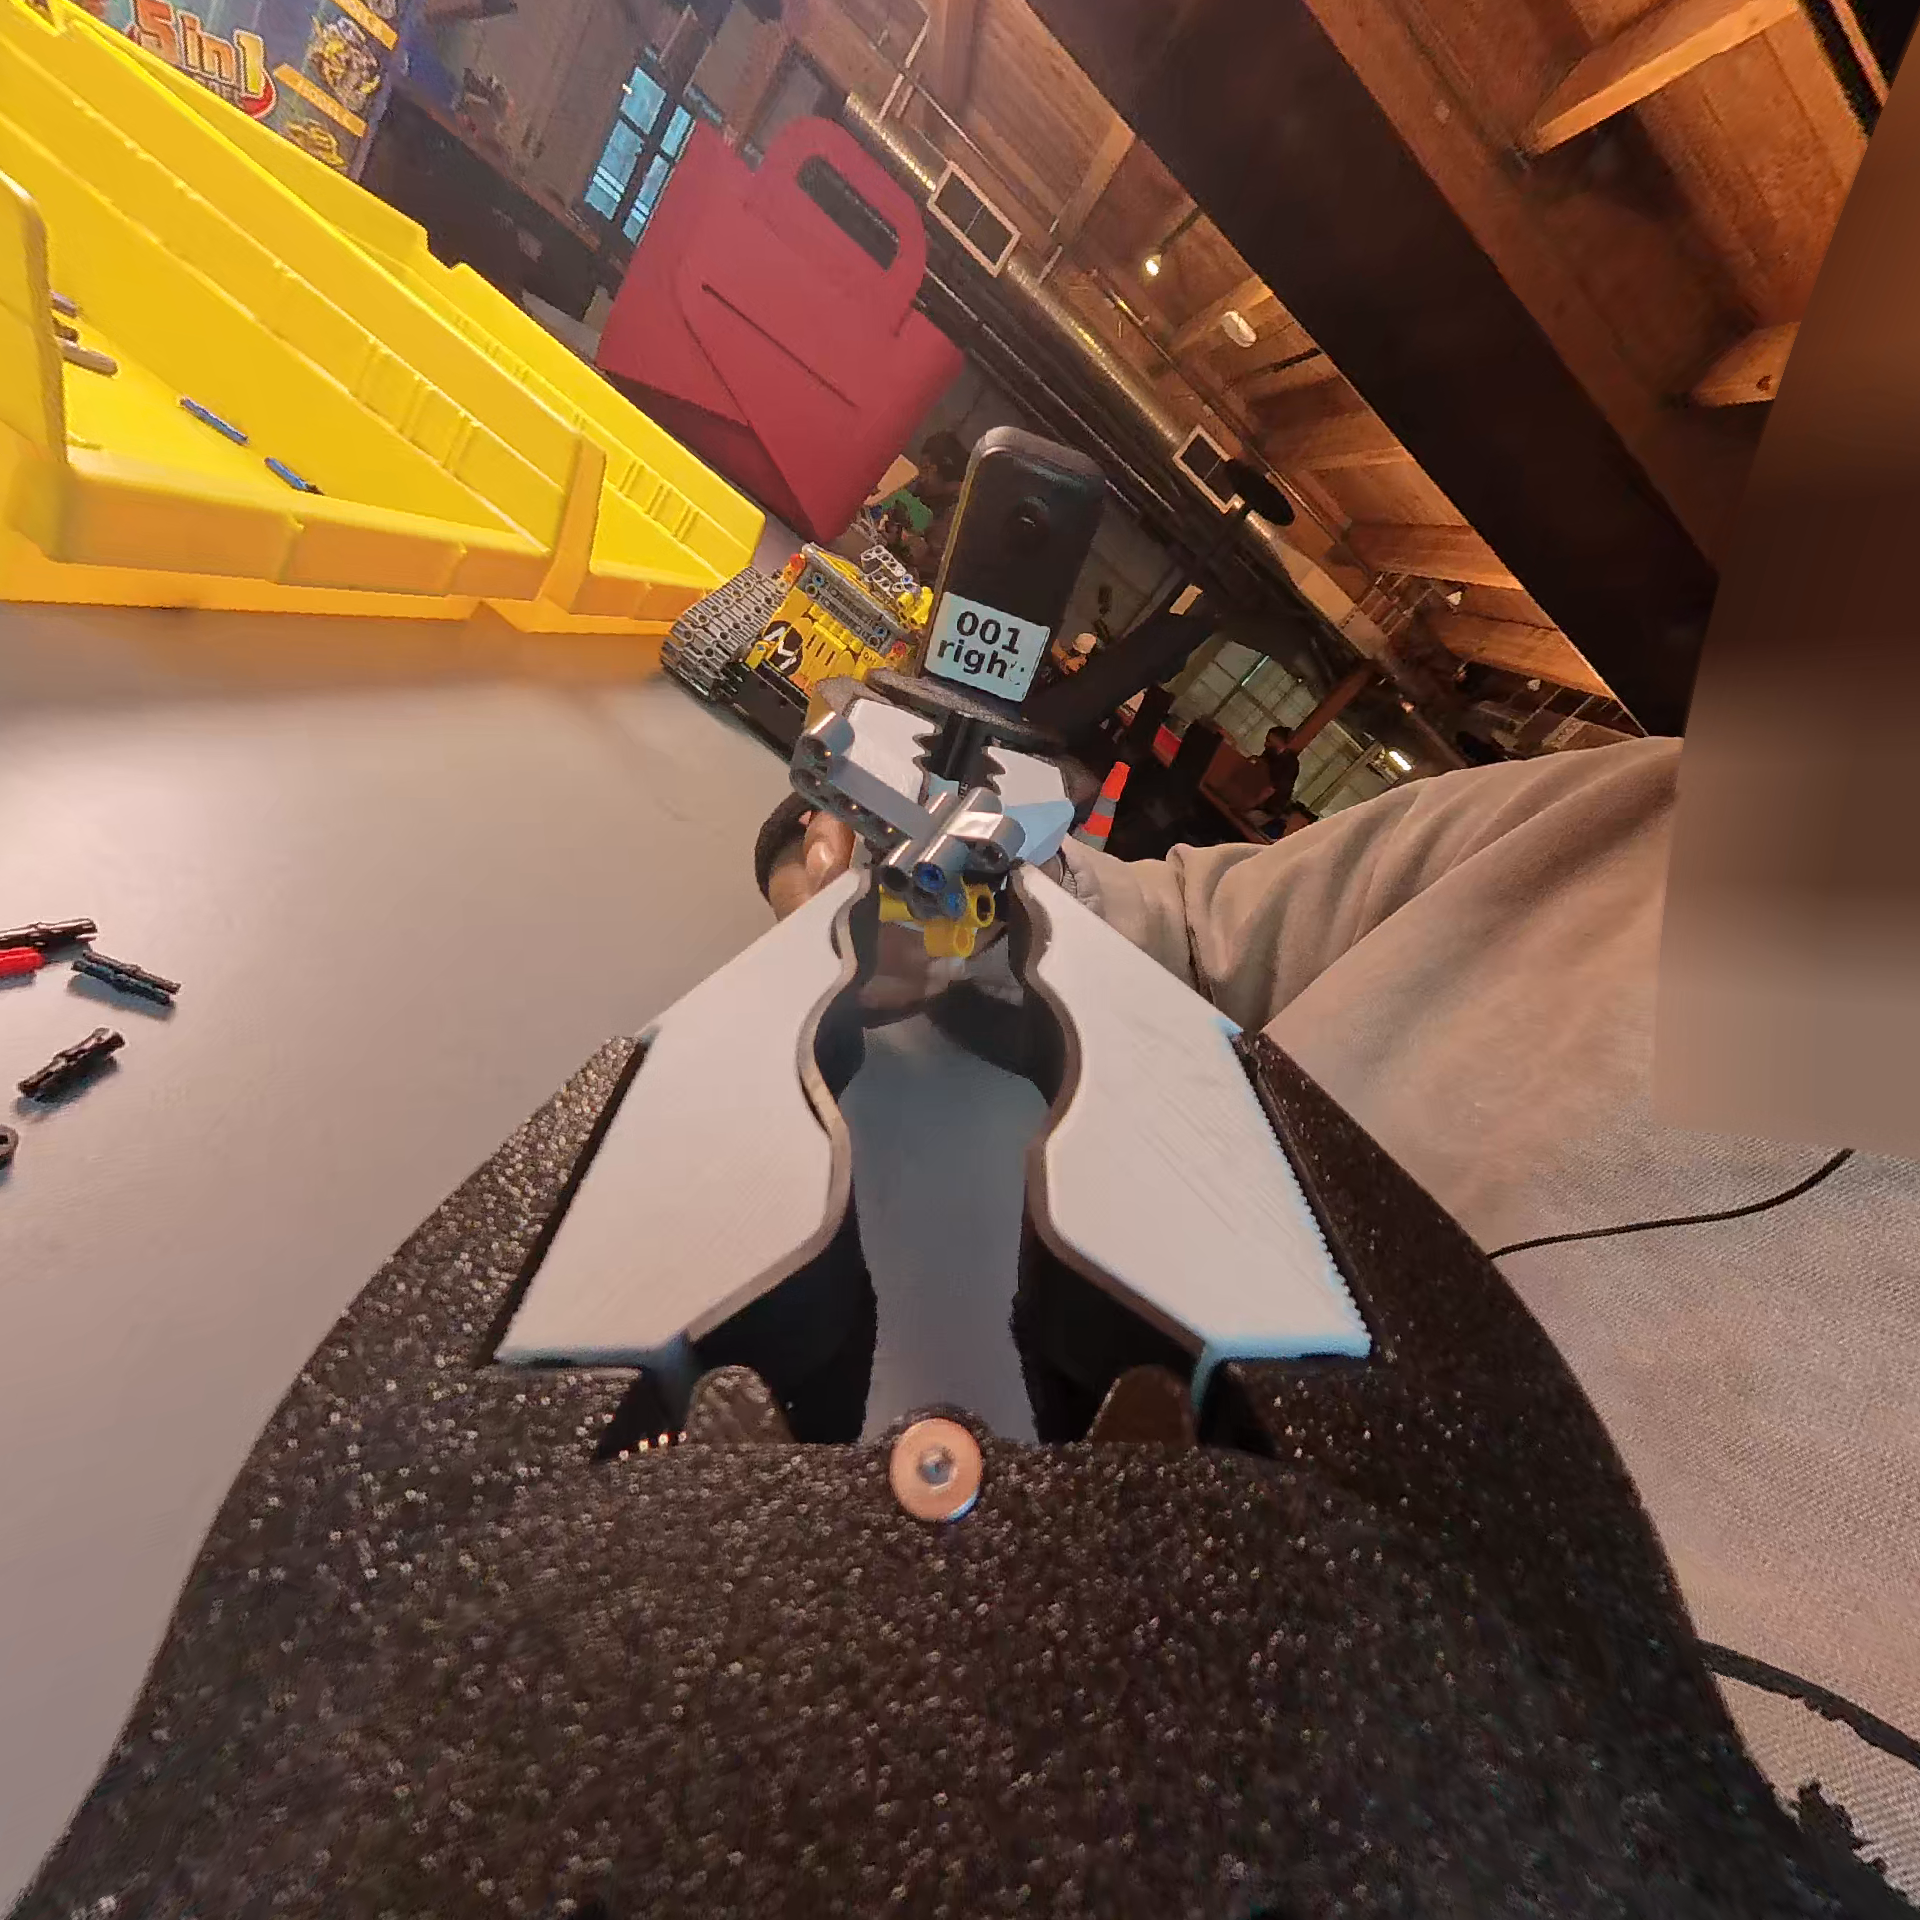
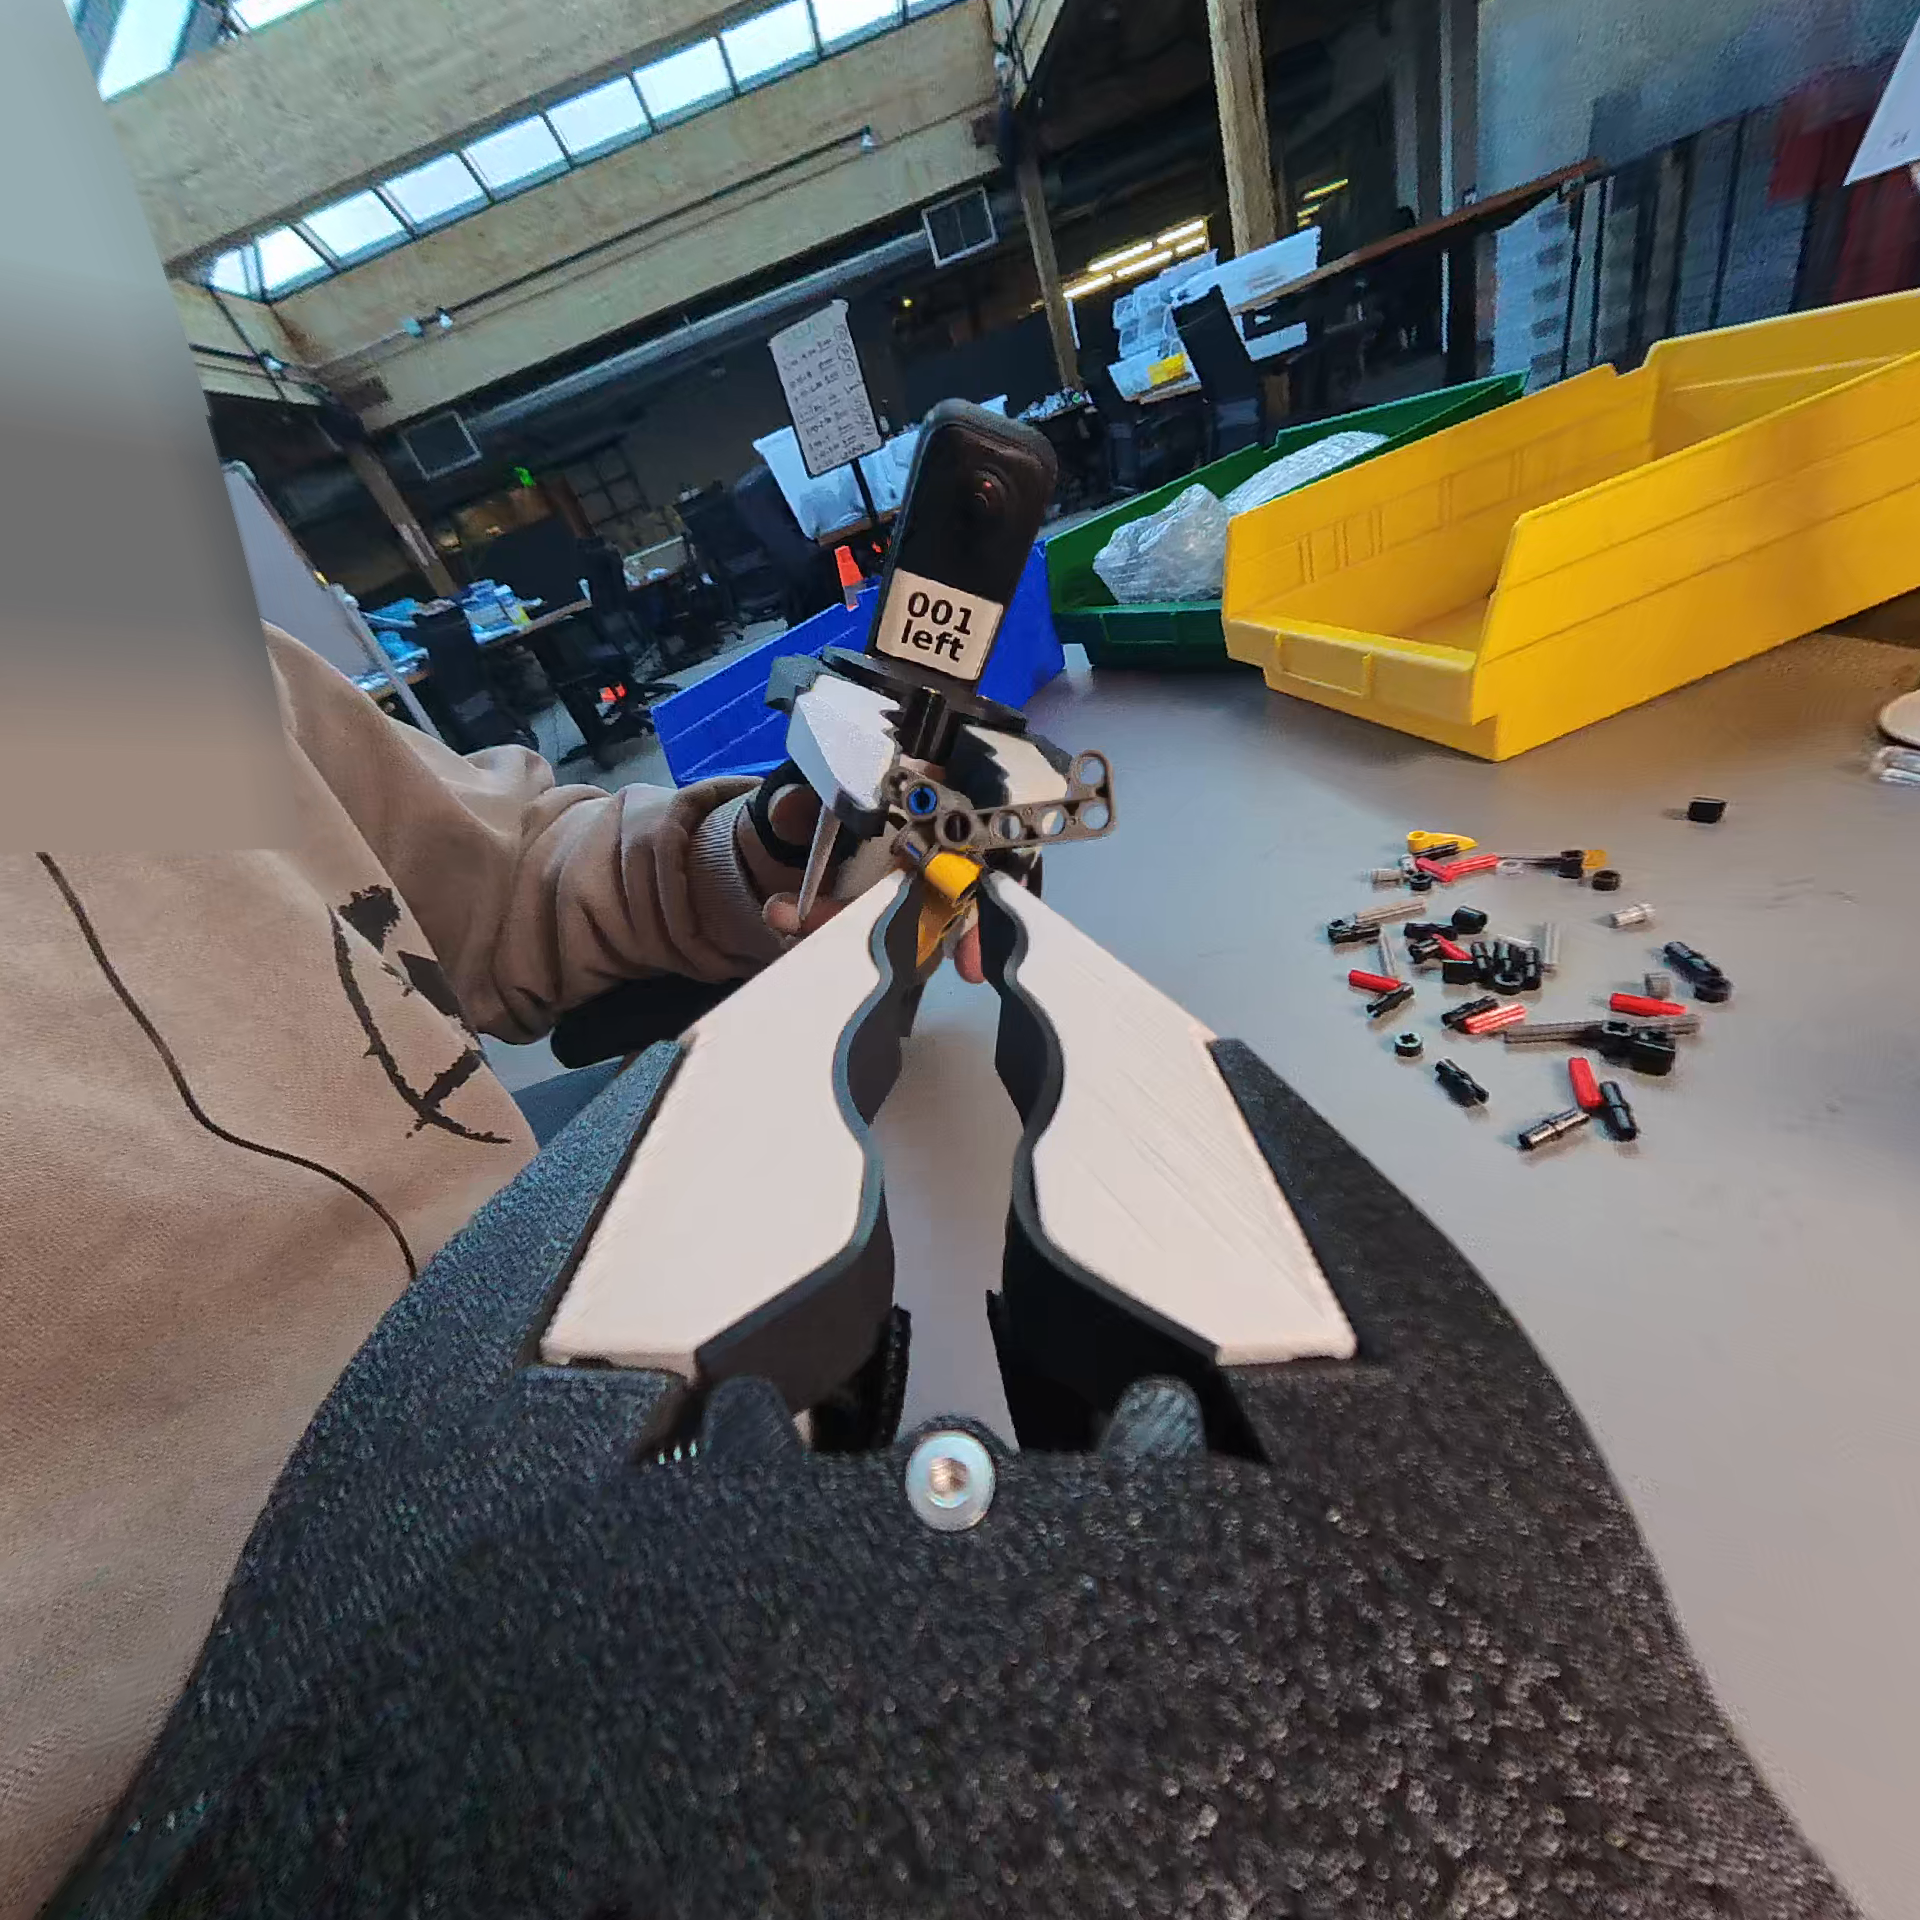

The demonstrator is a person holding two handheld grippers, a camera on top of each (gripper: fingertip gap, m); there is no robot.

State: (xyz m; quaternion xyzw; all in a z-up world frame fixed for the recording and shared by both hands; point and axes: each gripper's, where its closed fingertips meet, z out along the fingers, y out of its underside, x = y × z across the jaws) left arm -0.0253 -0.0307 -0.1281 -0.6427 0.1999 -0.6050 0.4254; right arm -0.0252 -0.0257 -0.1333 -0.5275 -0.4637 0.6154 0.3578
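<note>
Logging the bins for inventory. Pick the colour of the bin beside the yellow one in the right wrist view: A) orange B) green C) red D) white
B: a green bin holding clear plastic bags sits right beside the yellow bin.

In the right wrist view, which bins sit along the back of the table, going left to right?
Blue bin → green bin holding clear plastic wrap → yellow bin.
</note>
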